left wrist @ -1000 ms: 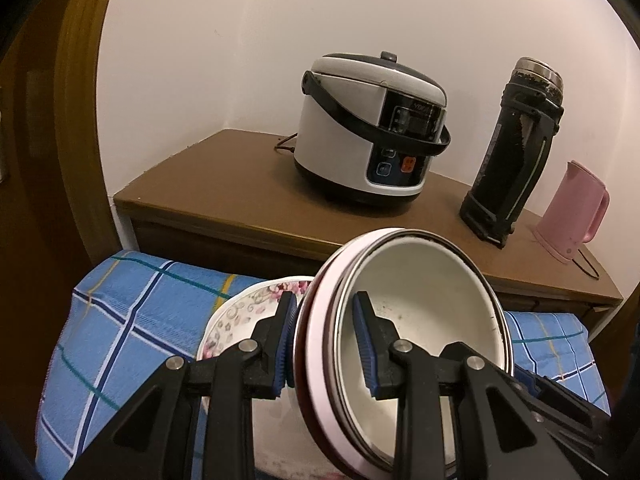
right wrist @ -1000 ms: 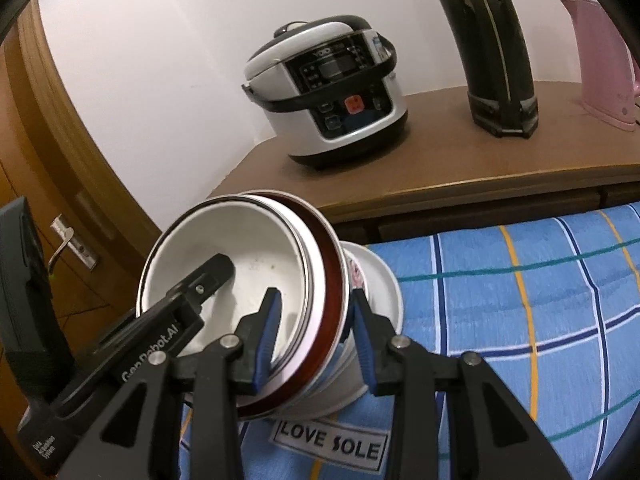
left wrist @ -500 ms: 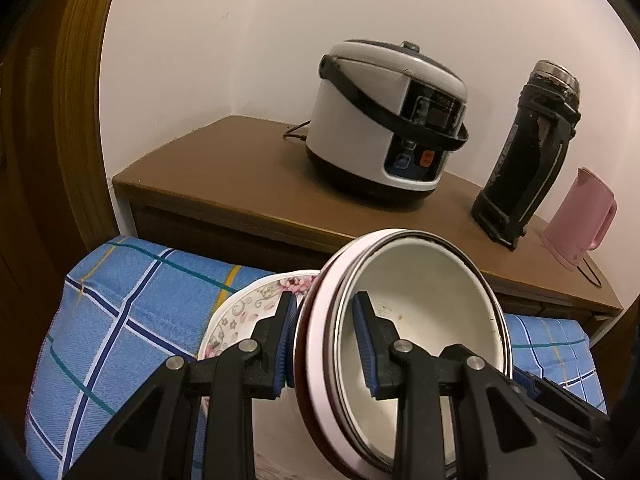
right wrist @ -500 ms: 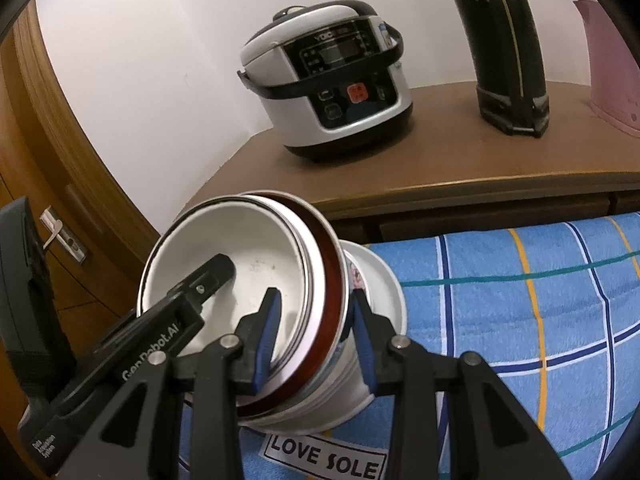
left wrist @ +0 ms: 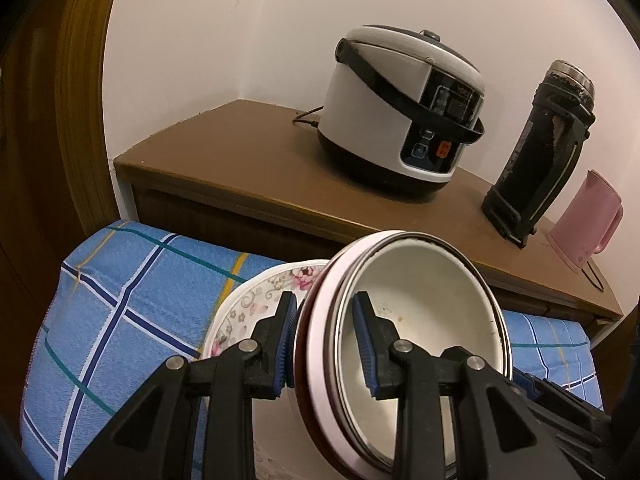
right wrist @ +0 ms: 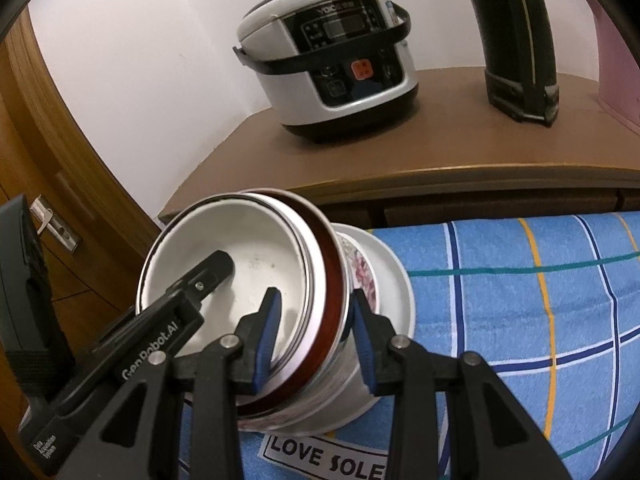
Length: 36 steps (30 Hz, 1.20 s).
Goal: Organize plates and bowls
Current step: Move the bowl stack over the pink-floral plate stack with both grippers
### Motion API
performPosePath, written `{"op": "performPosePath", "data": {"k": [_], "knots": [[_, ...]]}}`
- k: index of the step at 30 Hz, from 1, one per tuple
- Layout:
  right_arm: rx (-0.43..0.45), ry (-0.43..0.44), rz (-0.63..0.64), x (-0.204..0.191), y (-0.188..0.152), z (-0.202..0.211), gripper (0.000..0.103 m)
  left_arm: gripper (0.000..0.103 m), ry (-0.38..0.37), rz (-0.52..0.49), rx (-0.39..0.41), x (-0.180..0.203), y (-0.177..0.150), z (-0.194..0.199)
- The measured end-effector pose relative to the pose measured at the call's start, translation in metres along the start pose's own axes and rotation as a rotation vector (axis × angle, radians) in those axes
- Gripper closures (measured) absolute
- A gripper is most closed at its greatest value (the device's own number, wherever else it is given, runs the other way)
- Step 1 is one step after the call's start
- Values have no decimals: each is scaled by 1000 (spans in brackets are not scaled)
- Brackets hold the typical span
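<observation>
Blue checked cloth [right wrist: 520, 280] lies under both grippers; wooden bench [left wrist: 248, 160] w/ rice cooker [left wrist: 400, 112] beyond. Bowl stack [right wrist: 256, 264], tilted, hangs between them just above floral plate [left wrist: 248, 304]. Rigid, glazed, breakable, slip-prone: grip at rim, opposite sides. Left gripper [left wrist: 324, 344] & right gripper [right wrist: 316, 340]: fingers part-closed, each clamped across stack rim, one pad inside, one outside.

The left gripper [left wrist: 326, 344] clamps the rim of a stack of bowls [left wrist: 420, 328] above a flowered plate [left wrist: 248, 300] on the blue checked cloth [left wrist: 120, 292]. A rice cooker [left wrist: 396, 120] stands mid-counter.
</observation>
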State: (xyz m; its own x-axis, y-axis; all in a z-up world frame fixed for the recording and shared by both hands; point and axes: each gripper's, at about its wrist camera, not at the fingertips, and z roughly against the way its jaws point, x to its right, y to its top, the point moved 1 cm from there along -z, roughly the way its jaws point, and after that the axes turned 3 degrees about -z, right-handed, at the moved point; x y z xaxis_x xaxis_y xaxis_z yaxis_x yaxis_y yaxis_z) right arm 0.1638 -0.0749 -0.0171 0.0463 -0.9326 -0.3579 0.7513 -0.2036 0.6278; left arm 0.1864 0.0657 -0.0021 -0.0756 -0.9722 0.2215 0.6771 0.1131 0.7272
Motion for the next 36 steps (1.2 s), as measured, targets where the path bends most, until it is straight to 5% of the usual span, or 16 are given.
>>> {"op": "performPosePath", "data": {"k": [25,36], "knots": [[-69,-43,60,-10,3,-18,67,71,-29,75,-72,-17,1,-16],[-99,-48,66,-13,9,-33,64,66,47,50,-55,-18,3,-13]]}}
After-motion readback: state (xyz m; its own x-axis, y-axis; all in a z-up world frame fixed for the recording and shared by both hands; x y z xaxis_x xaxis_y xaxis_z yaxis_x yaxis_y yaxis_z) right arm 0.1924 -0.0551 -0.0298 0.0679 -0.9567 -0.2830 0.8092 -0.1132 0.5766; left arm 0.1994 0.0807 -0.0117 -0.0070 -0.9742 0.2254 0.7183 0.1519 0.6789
